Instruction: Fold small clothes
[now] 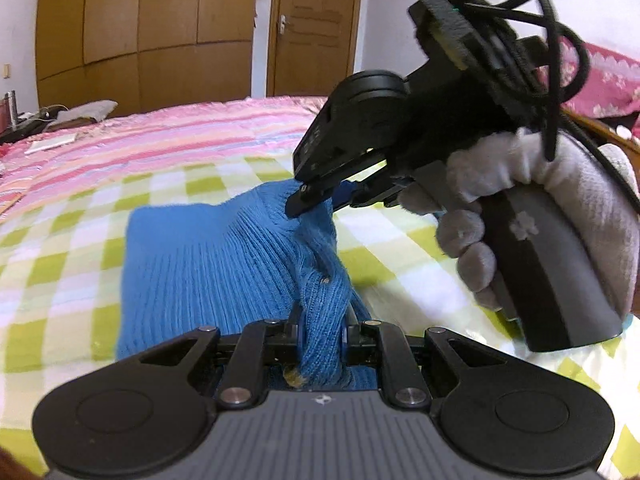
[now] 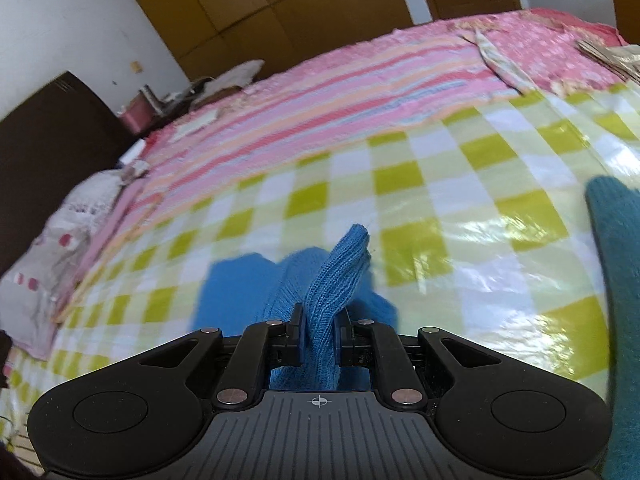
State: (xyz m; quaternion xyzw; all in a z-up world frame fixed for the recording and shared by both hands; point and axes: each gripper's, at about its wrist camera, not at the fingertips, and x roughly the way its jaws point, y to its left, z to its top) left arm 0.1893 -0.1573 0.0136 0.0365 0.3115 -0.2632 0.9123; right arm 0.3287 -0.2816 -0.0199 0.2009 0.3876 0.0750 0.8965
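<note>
Gripping a blue knit garment [image 1: 208,256] at two points along one edge, a person works a pair of hand-held grippers over a bed spread with a green-and-white checked cloth [image 1: 72,216]. In the left wrist view, the left gripper [image 1: 320,336] sits at bottom centre, its jaws drawn close and clamped on a bunched ridge of ribbed knit. The right gripper [image 1: 316,196], right of centre in the same view, pinches the far end of that ridge, steered by a hand in a pale glove [image 1: 540,184]. The right wrist view confirms the hold: the right gripper's jaws, at bottom centre, are pressed on a raised fold of the blue knit, which peaks just above them.

Most of the garment lies flat on the checked cloth in the centre-left of the left wrist view, with only the held edge lifted. A darker teal piece [image 2: 616,264] shows at the right edge of the right wrist view. A pink striped blanket [image 1: 180,132] covers the far part of the bed.

Judging by the layout, a fold appears to be under way, the lifted edge ready to be carried across the flat portion. The next move likely calls for both grippers to travel together, keeping the edge taut and level, lowering it squarely before letting go.
</note>
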